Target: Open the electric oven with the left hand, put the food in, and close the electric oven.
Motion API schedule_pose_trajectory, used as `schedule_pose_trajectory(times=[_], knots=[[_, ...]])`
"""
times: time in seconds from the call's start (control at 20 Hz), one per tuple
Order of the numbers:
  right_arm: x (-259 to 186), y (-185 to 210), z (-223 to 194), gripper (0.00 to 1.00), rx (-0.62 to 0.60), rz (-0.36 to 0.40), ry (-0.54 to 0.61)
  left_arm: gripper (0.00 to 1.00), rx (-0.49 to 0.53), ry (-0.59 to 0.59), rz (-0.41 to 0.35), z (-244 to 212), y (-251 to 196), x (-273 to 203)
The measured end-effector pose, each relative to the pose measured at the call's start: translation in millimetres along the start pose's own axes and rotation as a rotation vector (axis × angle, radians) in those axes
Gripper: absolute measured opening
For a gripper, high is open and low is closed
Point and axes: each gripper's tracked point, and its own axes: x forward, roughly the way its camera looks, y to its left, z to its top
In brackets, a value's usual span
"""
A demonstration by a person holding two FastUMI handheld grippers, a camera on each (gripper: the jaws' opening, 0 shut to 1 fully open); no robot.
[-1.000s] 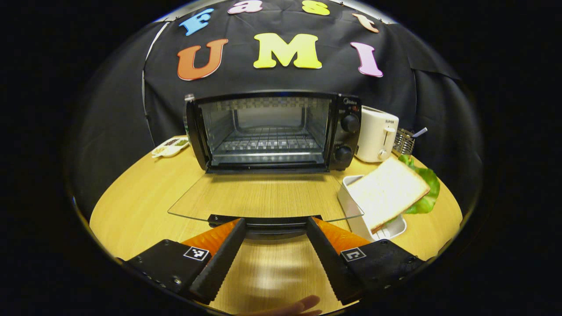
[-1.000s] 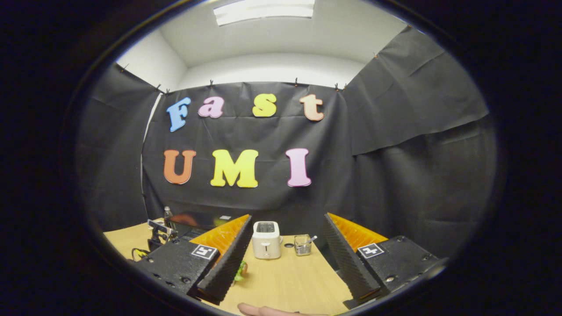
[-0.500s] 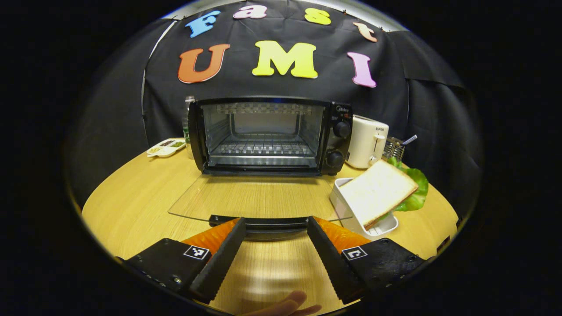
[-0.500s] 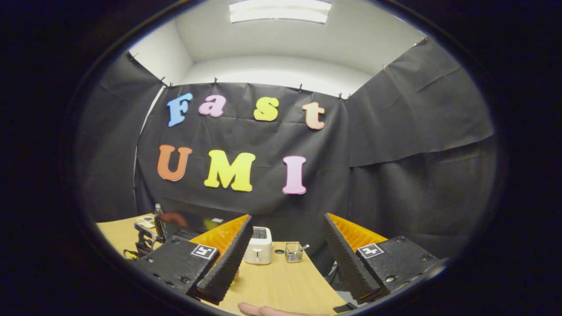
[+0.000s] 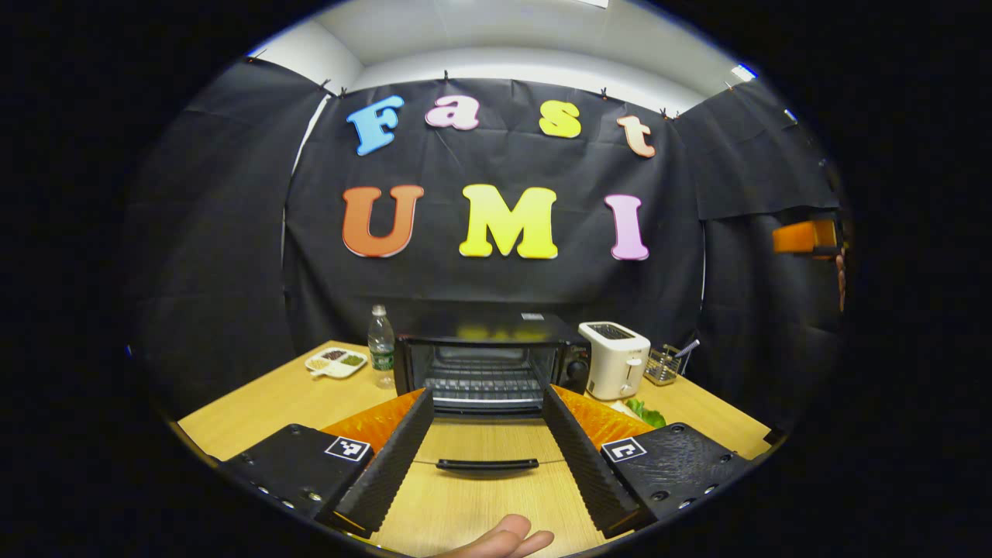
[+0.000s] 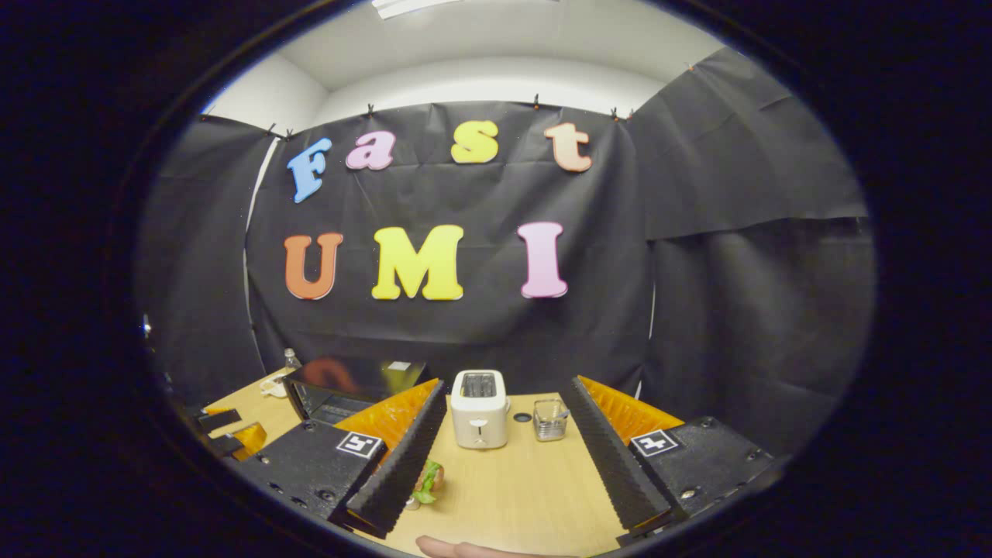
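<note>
Oven open on the counter, both hand-held grippers spread and empty.

The food (image 6: 425, 480) is half hidden behind a finger of the right hand-held gripper (image 6: 500, 449). The oven (image 5: 491, 363) stands at the far middle of the counter (image 5: 263, 403), its door (image 5: 487, 463) down flat. The left hand-held gripper (image 5: 484, 446) hovers level above the door's near edge, touching nothing. A hand (image 5: 508, 540) is cut off below.

Left gripper (image 5: 484, 453) sits low in the left gripper view, jaws spread wide, holding nothing. Right gripper (image 6: 504, 457) is the same, bottom centre, wide apart and empty too.
</note>
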Motion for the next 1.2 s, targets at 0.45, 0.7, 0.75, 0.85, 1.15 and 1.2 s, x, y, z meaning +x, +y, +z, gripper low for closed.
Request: schedule_pose_trajectory(times=[0.45,0.7,0.75,0.85,1.15,1.2], knots=[[109,54,-161,0.96,0.213,0.340,0.548,0.93,0.018,-0.094,0.069,76,15,-18],[140,82,-222,0.94,0.302,0.488,0.766,0.93,0.035,-0.127,0.088,91,11,-30],[144,88,-232,0.92,0.311,0.517,0.797,0.92,0.056,-0.123,0.099,90,12,-32],[155,96,-246,0.92,0.348,0.528,0.852,0.92,0.080,-0.098,0.114,87,13,-34],[154,119,-276,0.81,0.449,0.600,1.062,0.93,0.058,-0.087,0.106,85,6,-37],[154,124,-281,0.78,0.465,0.616,1.089,0.93,0.066,-0.081,0.110,84,7,-35]])
